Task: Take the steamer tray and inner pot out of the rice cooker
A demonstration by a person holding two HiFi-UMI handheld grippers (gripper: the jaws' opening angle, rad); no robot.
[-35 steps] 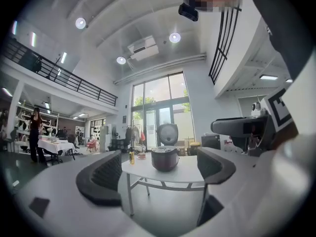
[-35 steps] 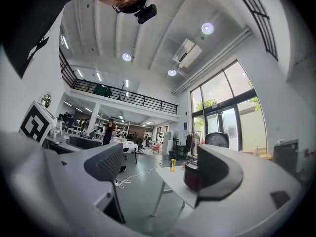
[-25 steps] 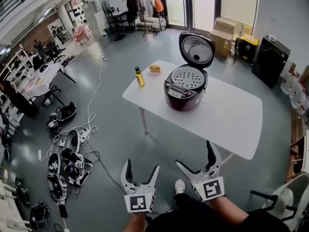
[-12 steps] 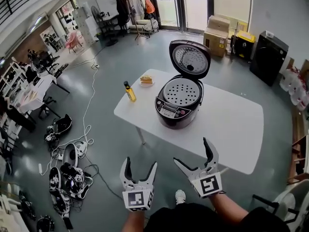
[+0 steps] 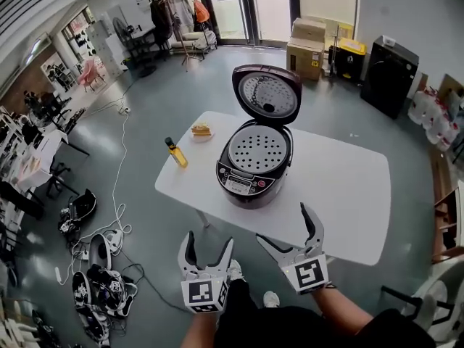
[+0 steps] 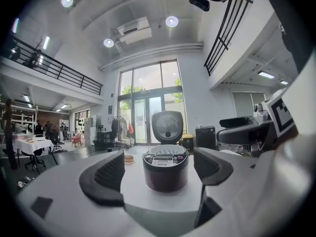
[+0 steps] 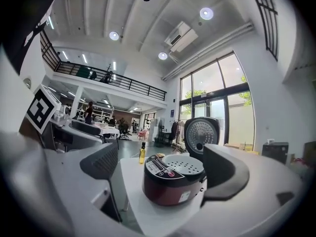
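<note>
A dark red rice cooker (image 5: 250, 167) stands on the white table (image 5: 341, 187) with its lid (image 5: 266, 94) raised. A pale perforated steamer tray (image 5: 259, 148) sits in its top; the inner pot is hidden under it. My left gripper (image 5: 208, 247) is open below the table's near edge, apart from the cooker (image 6: 166, 167). Right of it my right gripper (image 5: 288, 228) is open too, nothing between its fingers, with the cooker (image 7: 173, 179) and the tray (image 7: 183, 164) ahead of it.
A yellow bottle (image 5: 175, 153) and a small plate of food (image 5: 201, 130) are on the table's left end. Cables, bags and shoes (image 5: 98, 267) litter the floor at left. Cardboard boxes (image 5: 306, 39) and a black cabinet (image 5: 388, 65) stand behind.
The table and cooker have come closer and shifted left in the head view. Both grippers stay open and have moved forward toward the table's near edge.
</note>
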